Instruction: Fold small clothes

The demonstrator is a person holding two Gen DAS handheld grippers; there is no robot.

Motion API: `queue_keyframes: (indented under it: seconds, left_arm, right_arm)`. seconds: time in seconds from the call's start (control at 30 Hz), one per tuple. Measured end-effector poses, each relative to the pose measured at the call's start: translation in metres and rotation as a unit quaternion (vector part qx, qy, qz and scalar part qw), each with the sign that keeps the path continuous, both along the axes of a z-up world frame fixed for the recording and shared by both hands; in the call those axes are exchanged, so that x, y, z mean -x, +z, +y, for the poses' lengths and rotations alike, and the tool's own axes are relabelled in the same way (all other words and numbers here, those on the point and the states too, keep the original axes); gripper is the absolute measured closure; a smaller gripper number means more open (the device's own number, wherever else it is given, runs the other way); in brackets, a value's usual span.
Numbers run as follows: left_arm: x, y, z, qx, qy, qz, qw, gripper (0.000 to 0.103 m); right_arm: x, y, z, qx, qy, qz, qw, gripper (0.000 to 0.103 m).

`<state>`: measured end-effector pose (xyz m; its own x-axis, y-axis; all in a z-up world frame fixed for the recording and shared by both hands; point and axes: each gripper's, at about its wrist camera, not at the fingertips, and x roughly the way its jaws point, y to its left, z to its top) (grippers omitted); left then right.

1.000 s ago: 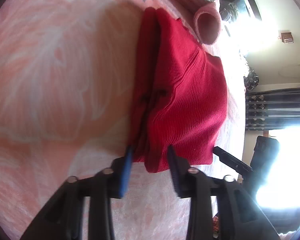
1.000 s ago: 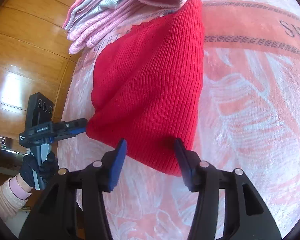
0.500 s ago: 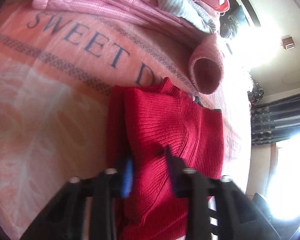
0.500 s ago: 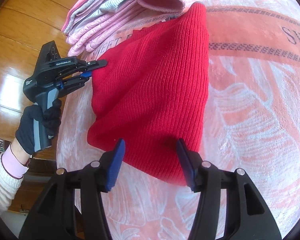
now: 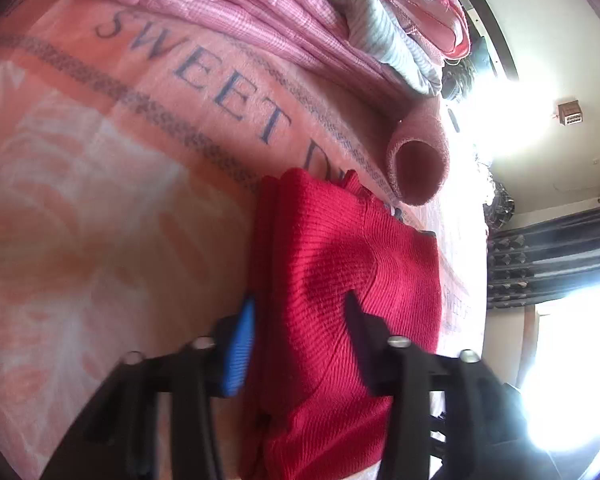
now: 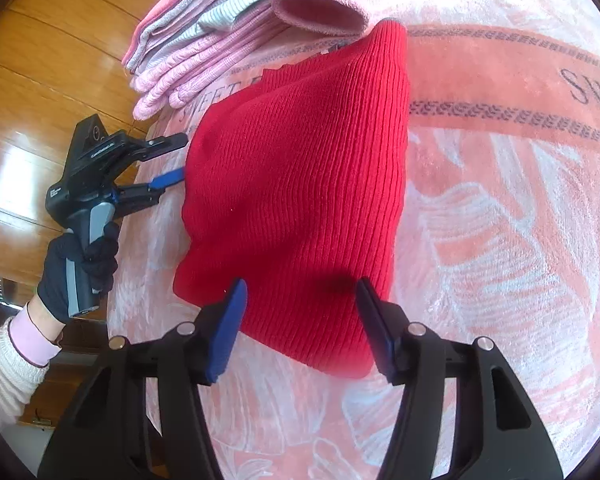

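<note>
A red ribbed knit garment (image 6: 300, 168) lies folded on the peach blanket (image 6: 500, 240). The right gripper (image 6: 302, 312) is open, and its blue pads (image 6: 228, 328) straddle the garment's near hem. In the left wrist view the same red garment (image 5: 340, 280) fills the gap of the open left gripper (image 5: 300, 320), with fabric lying between the fingers. From the right wrist view the left gripper (image 6: 170, 160) sits at the garment's left edge, one finger above the fabric and one below. A black-gloved hand (image 6: 80, 264) holds it.
A stack of folded pink and grey clothes (image 6: 204, 40) lies at the blanket's far end, with a pink tube-shaped roll (image 5: 420, 160) just beyond the red garment. Wooden floor (image 6: 40, 80) lies past the bed's left edge. Dark curtains (image 5: 548, 256) and a bright window are on the right.
The left gripper has moved from the garment's near corner along its left edge toward the clothes stack, and fabric now sits deeper between its fingers. The right gripper has barely moved.
</note>
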<state>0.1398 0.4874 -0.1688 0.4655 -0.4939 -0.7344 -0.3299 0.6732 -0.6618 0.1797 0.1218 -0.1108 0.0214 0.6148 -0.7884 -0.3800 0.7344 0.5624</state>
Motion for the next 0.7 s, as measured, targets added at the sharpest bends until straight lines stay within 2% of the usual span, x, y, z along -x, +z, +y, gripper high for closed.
queue_keyframes:
  seconds: [0.1,0.27,0.4,0.53,0.6,0.7]
  left_arm:
    - [0.012,-0.002,0.001,0.016,-0.013,0.006,0.9998,0.034]
    - [0.021,-0.026,0.002,0.056,-0.024,0.028,0.9978,0.034]
    - [0.009,-0.044,-0.012,0.094,-0.044,0.023,0.9943,0.034]
    - [-0.016,-0.050,-0.028,0.114,-0.069,0.008,0.9911,0.032]
    - [-0.028,-0.053,-0.037,0.124,-0.093,0.001,0.9880,0.027]
    - [-0.038,-0.050,-0.051,0.119,-0.130,-0.016,0.9842,0.015]
  right_arm:
    - [-0.005,0.006,-0.003,-0.004,0.001,-0.006,1.000,0.043]
    - [-0.020,0.008,-0.007,-0.015,-0.003,-0.001,1.000,0.041]
    - [-0.034,0.000,-0.008,-0.027,-0.007,0.014,1.000,0.036]
    - [-0.052,-0.012,-0.008,-0.042,-0.015,0.033,0.998,0.036]
    - [-0.064,-0.020,-0.007,-0.049,-0.021,0.044,0.998,0.031]
    - [-0.080,-0.039,-0.003,-0.052,-0.027,0.067,0.996,0.030]
